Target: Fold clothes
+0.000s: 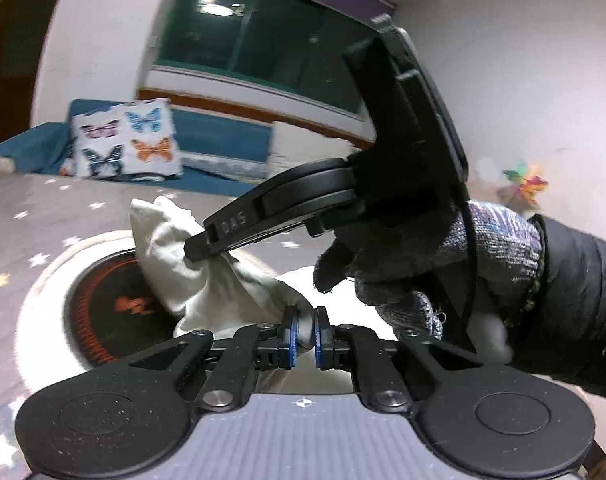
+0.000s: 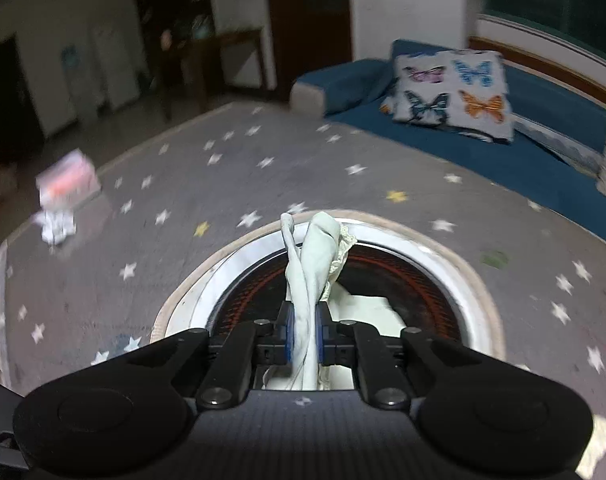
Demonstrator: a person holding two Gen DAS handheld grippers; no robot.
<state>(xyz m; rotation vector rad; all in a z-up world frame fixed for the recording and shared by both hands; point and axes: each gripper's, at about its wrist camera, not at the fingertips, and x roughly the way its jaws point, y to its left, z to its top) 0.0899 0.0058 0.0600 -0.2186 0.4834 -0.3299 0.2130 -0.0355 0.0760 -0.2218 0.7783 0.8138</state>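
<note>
A white garment [image 1: 207, 276] hangs bunched above a table covered in a grey cloth with stars. My left gripper [image 1: 303, 330] is shut on a fold of it, the fabric pinched between the blue pads. In the left wrist view the right gripper [image 1: 195, 246] comes in from the right, held by a gloved hand [image 1: 423, 256], its tip against the upper part of the garment. In the right wrist view my right gripper [image 2: 303, 332] is shut on a twisted strip of the white garment [image 2: 311, 264] with a lace edge, which stands up from the pads.
A round cooktop with a metal rim [image 2: 479, 280] and dark glass [image 1: 103, 300] is set into the table under the garment. A tissue box [image 2: 67, 180] and crumpled paper [image 2: 55, 224] lie far left. A blue sofa [image 2: 543, 136] with a butterfly cushion [image 1: 123, 140] is behind.
</note>
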